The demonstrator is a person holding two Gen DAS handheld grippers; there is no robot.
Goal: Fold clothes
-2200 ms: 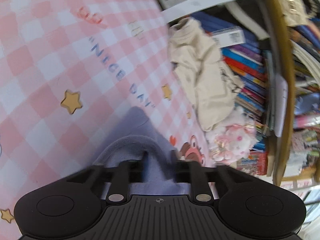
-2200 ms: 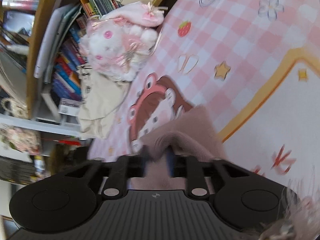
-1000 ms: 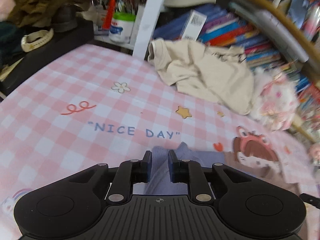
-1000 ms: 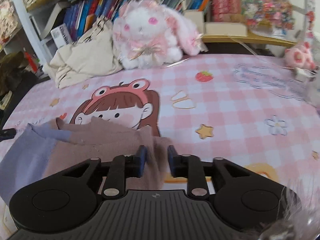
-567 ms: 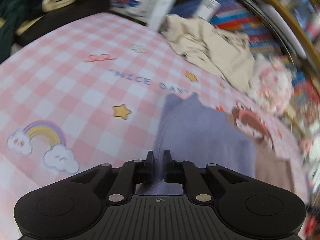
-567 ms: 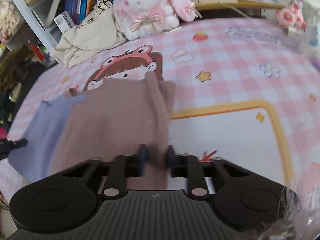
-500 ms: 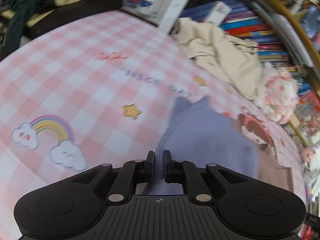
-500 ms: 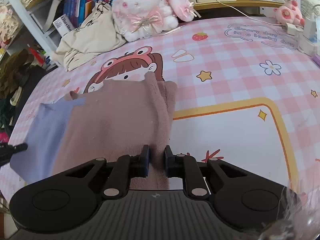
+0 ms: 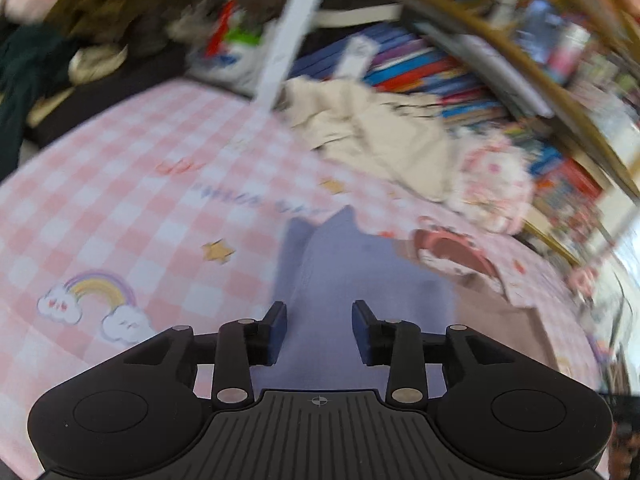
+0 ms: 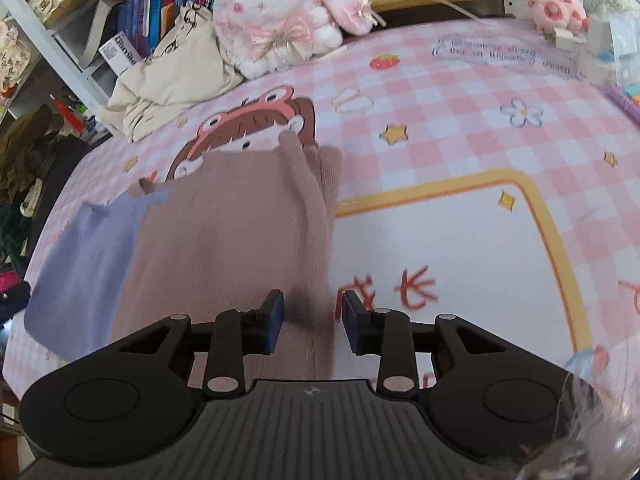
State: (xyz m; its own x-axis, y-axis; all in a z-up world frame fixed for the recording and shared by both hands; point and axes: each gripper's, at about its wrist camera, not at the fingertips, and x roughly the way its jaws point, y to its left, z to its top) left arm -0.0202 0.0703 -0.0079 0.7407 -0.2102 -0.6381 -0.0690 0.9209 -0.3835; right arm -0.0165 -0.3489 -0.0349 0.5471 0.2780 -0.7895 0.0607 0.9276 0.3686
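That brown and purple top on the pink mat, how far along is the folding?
Done: the brown and purple top lies flat on the checked mat, its right side folded in. In hand: the left gripper and right gripper are opening, pads clear of the cloth. Left: further folds, and the crumpled cream garment.

A pink-and-white checked cloth (image 10: 460,92) printed with stars, a strawberry, a flower and a cartoon girl in a frog hat covers the tabletop. Behind its far edge stands a bookshelf (image 10: 160,8) packed with upright books, its white post (image 9: 284,44) rising at the cloth's far left corner. A white plush rabbit (image 10: 280,12) with pink bows leans against the books, and just left of it lies a crumpled cream garment (image 10: 172,76). Left of the cloth, dark clothing (image 10: 24,144) is heaped on a dark surface. A small pink plush toy (image 10: 560,12) sits at the cloth's far right corner. Soft, even light fills the room.
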